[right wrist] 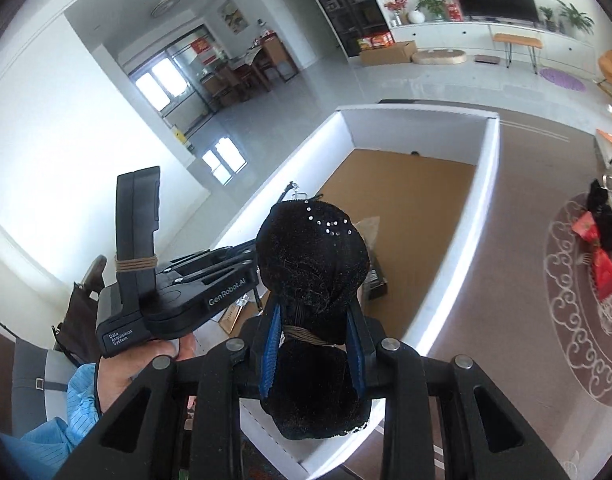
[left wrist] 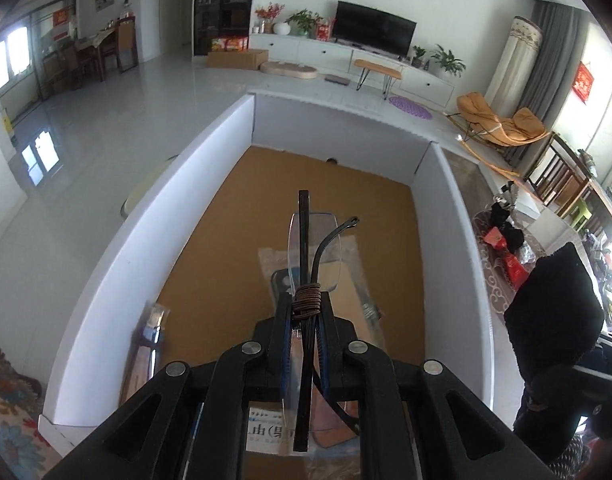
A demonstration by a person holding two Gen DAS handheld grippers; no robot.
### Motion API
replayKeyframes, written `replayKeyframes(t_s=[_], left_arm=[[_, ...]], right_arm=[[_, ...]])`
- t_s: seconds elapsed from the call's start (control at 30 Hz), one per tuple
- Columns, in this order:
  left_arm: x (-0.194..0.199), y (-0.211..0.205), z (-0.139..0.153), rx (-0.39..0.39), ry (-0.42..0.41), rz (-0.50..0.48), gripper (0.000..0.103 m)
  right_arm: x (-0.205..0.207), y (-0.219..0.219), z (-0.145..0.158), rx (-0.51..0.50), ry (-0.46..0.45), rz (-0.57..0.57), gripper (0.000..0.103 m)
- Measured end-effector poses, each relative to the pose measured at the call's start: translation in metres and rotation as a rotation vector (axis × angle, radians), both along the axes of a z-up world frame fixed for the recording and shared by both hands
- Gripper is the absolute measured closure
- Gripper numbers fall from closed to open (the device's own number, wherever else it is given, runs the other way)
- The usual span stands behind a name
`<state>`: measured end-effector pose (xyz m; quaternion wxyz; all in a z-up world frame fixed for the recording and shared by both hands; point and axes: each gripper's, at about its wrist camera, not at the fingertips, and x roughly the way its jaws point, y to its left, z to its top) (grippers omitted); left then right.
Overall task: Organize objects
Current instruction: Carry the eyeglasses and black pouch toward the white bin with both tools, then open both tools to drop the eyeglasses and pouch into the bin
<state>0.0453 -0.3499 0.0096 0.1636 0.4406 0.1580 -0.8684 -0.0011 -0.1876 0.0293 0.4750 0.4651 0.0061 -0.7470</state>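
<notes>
Both claws loaded, left claw [left wrist: 304, 312] pinching folded glasses [left wrist: 312, 248], right claw [right wrist: 312, 332] clamping black pouch [right wrist: 312, 256]; I would lower each well inside the white box [left wrist: 178, 184] below before releasing.

Left gripper [left wrist: 305, 312]: I have it angled steeply down, jaws pinched almost together on folded glasses [left wrist: 312, 248].
Right gripper [right wrist: 315, 320]: I have it tilted down too, jaws clamped on a black velvet pouch [right wrist: 312, 256].
Left hand [right wrist: 146, 360]: seen from my right camera at eight o'clock, wrapped under the handle, blue sleeve [right wrist: 72, 404] behind it.
</notes>
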Motion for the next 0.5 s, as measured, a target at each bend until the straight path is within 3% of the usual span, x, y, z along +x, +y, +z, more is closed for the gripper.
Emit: replayKeyframes(t_s=[0.03, 0.07, 0.1, 0.13, 0.17, 0.27, 0.4, 0.5], left_arm=[[0.000, -0.005, -0.010, 0.007, -0.039, 0.028, 0.086], [0.000, -0.009, -0.018, 0.014, -0.075, 0.053, 0.082], [0.000, -0.013, -0.025, 0.023, -0.104, 0.074, 0.062], [0.001, -0.017, -0.030, 0.033, -0.120, 0.094, 0.037], [0.003, -0.019, -0.032, 0.039, -0.118, 0.111, 0.028], [0.008, -0.017, -0.024, 0.036, -0.064, 0.137, 0.025], [0.008, -0.006, -0.004, 0.021, 0.030, 0.171, 0.025], [0.004, 0.021, 0.009, 0.019, 0.099, 0.134, 0.025]], right_arm=[[0.000, -0.012, -0.008, 0.007, -0.018, 0.016, 0.069], [0.000, -0.023, -0.018, 0.028, -0.034, 0.025, 0.059], [0.000, -0.031, -0.028, 0.058, -0.044, 0.019, 0.042], [0.000, -0.035, -0.036, 0.083, -0.051, 0.004, 0.036], [0.001, -0.035, -0.041, 0.100, -0.054, -0.009, 0.030], [0.002, -0.022, -0.043, 0.102, -0.015, -0.038, 0.030], [-0.003, 0.018, -0.028, 0.067, 0.095, -0.168, 0.014], [-0.015, 0.058, -0.022, 0.074, 0.202, -0.318, 0.005]])
